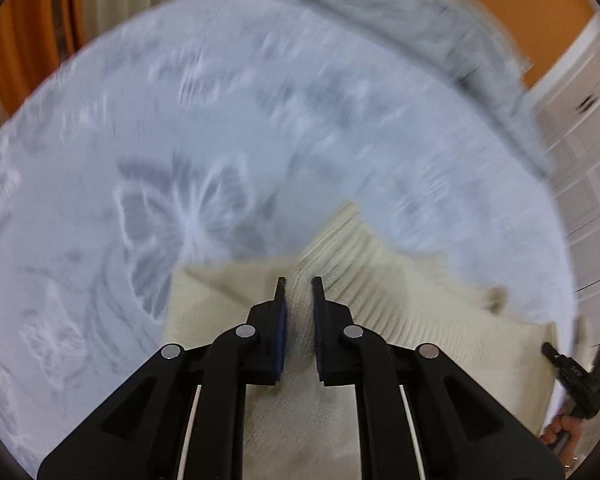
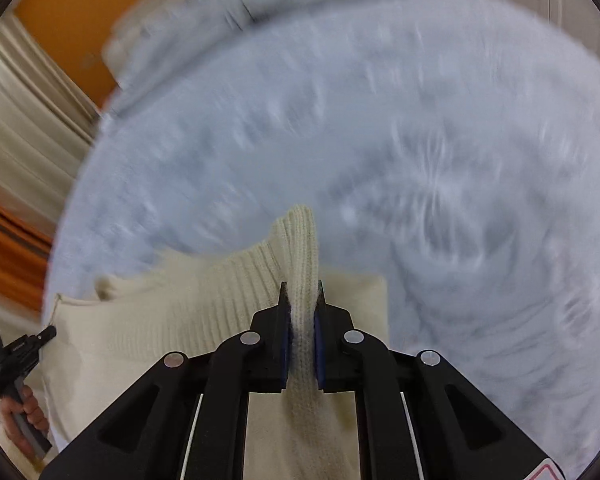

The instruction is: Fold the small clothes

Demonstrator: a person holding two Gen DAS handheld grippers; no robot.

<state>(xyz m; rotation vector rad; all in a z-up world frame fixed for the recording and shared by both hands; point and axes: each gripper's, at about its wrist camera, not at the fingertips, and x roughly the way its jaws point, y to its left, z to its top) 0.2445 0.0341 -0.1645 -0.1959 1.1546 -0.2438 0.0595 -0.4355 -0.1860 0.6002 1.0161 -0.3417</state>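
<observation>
Knitwear filled the space between both sets of jaws: you had a cream ribbed garment pinched at two points, lifted off a pale blue bedspread with a raised butterfly pattern. Your left gripper was clenched on a ribbed fold, the cloth squeezed between its blue pads, with a ribbed band running up and to the right beyond the tips. Your right gripper was clamped on a narrow ribbed strip that stood up past the fingertips, its rounded end showing above them against the bedspread. In the right wrist view the garment spread out to the left of the jaws, smoother cloth lower down and ribbing near the top. You could see each gripper from the other camera: the right gripper at the lower right edge of the left view, held in your hand, and the left gripper at the lower left edge of the right view, also in your hand. Both views were motion-blurred, so the bedspread's pattern was smeared. Orange wall and pale curtains sat behind the bed.
</observation>
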